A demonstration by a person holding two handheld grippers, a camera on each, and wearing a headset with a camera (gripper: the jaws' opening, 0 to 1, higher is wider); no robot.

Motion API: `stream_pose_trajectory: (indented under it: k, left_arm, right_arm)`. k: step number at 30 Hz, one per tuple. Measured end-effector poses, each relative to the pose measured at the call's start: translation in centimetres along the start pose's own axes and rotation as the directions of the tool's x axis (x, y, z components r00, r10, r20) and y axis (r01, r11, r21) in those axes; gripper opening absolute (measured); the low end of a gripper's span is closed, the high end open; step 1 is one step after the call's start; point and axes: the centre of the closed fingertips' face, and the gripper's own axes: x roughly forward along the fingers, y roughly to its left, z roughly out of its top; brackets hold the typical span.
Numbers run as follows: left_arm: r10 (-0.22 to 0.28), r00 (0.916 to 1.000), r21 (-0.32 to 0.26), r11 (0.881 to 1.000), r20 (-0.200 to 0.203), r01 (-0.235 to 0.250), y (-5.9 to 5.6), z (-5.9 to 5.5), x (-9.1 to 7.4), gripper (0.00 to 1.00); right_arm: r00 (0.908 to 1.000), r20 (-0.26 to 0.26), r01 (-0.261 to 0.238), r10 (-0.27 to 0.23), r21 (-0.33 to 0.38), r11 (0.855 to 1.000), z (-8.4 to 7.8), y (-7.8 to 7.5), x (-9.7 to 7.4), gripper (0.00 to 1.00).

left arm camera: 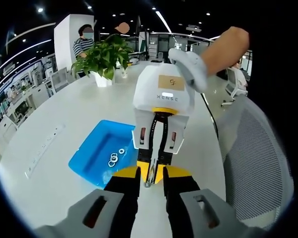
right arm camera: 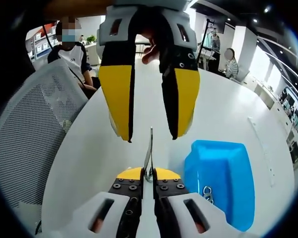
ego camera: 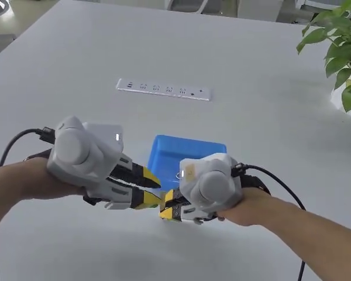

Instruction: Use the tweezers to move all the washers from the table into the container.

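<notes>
The right gripper [right arm camera: 143, 173] was clenched on the thin, silver-coloured metal tweezers [right arm camera: 149, 148] and held them near one end. The free end pointed into the gap of the left gripper [left arm camera: 150, 176]. That gripper faced the right one with its yellow-tipped jaws released, one on each side of the tweezers and, as far as I could judge, not touching them.

Both grippers hung over the pale grey table [ego camera: 222, 70], just in front of the shallow blue plastic container [left arm camera: 89, 158]. Several small metal ring washers [left arm camera: 114, 157] lay in one corner of it.

I would say the tweezers are light, stiff and springy, with smooth sides that slip easily. A hold across the middle of the two arms seems best, so that a squeeze closes the tips. The washers look flat, hard and very light, so they would need a gentle pinch across the rim.
</notes>
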Motion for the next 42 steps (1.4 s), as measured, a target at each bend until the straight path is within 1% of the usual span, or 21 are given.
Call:
stream_pose_trajectory:
  k: [2,5,8,10,11,13,18,20,22,24,27,32,35,38,42]
  left_arm:
    - [-0.004,1.0000,-0.013,1.000,-0.003,0.004,-0.1,-0.1,-0.1,0.30]
    - [0.003,1.0000,-0.023,1.000,-0.008,-0.003,-0.2,-0.5,-0.2,0.42]
    - [0.001,1.0000,-0.040,0.999,0.001,-0.001,-0.4,-0.5,-0.3,0.50]
    - [0.003,1.0000,-0.059,0.998,0.000,-0.003,-0.5,-0.6,-0.3,0.61]
    - [0.009,0.9999,-0.065,0.998,-0.006,-0.010,-0.4,-0.8,-0.3,0.65]
    - [0.022,0.9997,-0.081,0.996,-0.015,-0.023,-0.3,-1.1,-0.5,0.71]
    - [0.034,0.9994,-0.117,0.993,0.003,-0.034,-0.4,-1.1,-0.7,0.86]
    - [0.049,0.9986,-0.130,0.990,0.022,-0.046,-0.3,-0.9,-0.8,0.93]
    - [0.055,0.9978,-0.143,0.988,0.036,-0.049,-0.3,-0.7,-0.8,0.98]
    - [0.058,0.9972,-0.151,0.987,0.047,-0.050,-0.4,-0.5,-0.9,0.99]
    - [0.061,0.9967,-0.153,0.987,0.053,-0.053,-0.3,-0.5,-1.0,0.99]
    - [0.075,0.9947,-0.149,0.987,0.070,-0.064,0.0,-0.2,-1.1,0.99]
    - [0.084,0.9938,-0.149,0.986,0.072,-0.073,0.2,-0.2,-1.2,0.99]
    - [0.087,0.9935,-0.151,0.986,0.073,-0.075,0.1,-0.2,-1.4,0.99]
    - [0.090,0.9935,-0.151,0.985,0.069,-0.079,0.0,-0.3,-1.5,0.99]
  right_arm:
    - [1.0000,0.000,0.000,0.000,0.000,1.000,0.0,0.0,0.0,0.07]
    - [1.0000,-0.002,0.001,-0.001,-0.002,1.000,0.0,0.0,-0.1,0.07]
    - [1.0000,-0.005,0.001,-0.001,-0.001,1.000,-0.1,0.1,-0.1,0.07]
    - [1.0000,-0.006,0.001,-0.001,-0.004,1.000,0.0,0.2,-0.2,0.07]
    - [1.0000,-0.006,0.000,0.000,-0.003,1.000,0.0,0.2,-0.2,0.07]
    - [1.0000,-0.007,0.001,-0.001,-0.004,1.000,-0.1,0.4,-0.3,0.07]
    - [1.0000,-0.009,0.004,-0.004,0.006,1.000,-0.2,0.5,-0.9,0.07]
    - [0.9999,-0.009,0.005,-0.005,0.009,1.000,-0.2,0.5,-1.1,0.07]
    - [0.9999,-0.010,0.004,-0.004,0.010,1.000,-0.1,0.6,-1.4,0.07]
    - [0.9999,-0.012,-0.001,0.001,0.011,1.000,0.1,0.8,-1.7,0.07]
    - [1.0000,-0.008,-0.004,0.004,0.009,1.000,0.6,0.9,-2.3,0.07]
    - [0.9999,0.004,0.010,-0.010,0.005,1.000,1.5,0.5,-3.4,0.07]
    - [0.9997,0.010,0.024,-0.024,-0.007,1.000,2.0,0.2,-4.0,0.07]
    - [0.9996,0.013,0.024,-0.024,-0.006,1.000,2.5,0.1,-4.5,0.07]
    - [0.9997,0.023,0.011,-0.011,0.000,1.000,3.2,0.0,-5.5,0.07]
